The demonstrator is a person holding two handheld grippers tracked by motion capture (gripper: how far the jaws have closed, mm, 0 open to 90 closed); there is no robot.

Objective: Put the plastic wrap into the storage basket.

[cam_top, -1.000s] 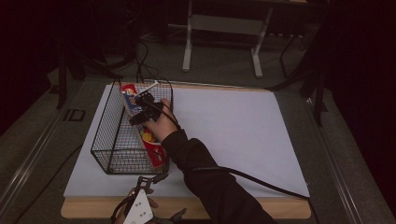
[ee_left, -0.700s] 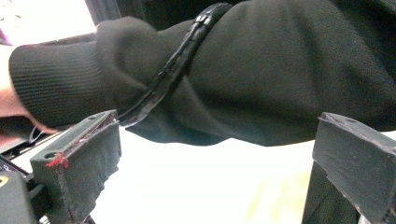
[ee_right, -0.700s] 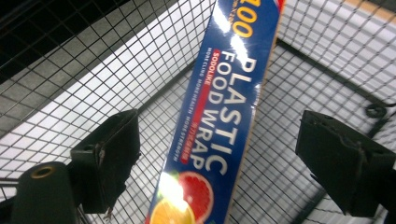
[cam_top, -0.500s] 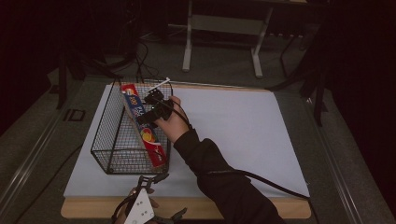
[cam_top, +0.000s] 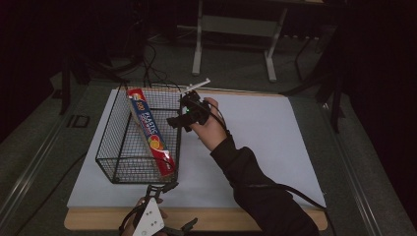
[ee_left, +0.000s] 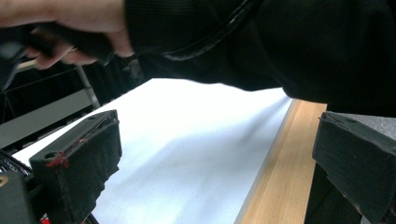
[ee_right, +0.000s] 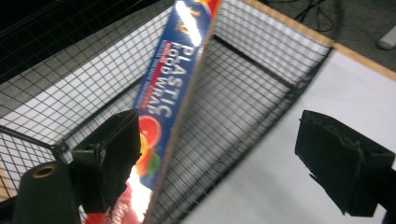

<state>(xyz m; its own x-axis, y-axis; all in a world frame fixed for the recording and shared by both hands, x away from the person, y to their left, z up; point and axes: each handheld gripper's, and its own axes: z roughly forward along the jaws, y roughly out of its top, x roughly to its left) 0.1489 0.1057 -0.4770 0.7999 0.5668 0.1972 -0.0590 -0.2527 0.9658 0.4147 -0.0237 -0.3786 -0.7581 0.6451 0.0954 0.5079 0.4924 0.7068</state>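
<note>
One box of plastic wrap (cam_top: 149, 132) lies in the wire basket (cam_top: 118, 162); your right gripper (cam_top: 184, 115) hangs beside it, jaws apart and empty.

A dim lab or recording studio, by its looks: a wood-edged counter (cam_top: 275, 222) under a white sheet (cam_top: 265, 142), cables (cam_top: 152, 59) across grey carpet, metal stand legs (cam_top: 233, 46) beyond its far edge, black surroundings.
</note>
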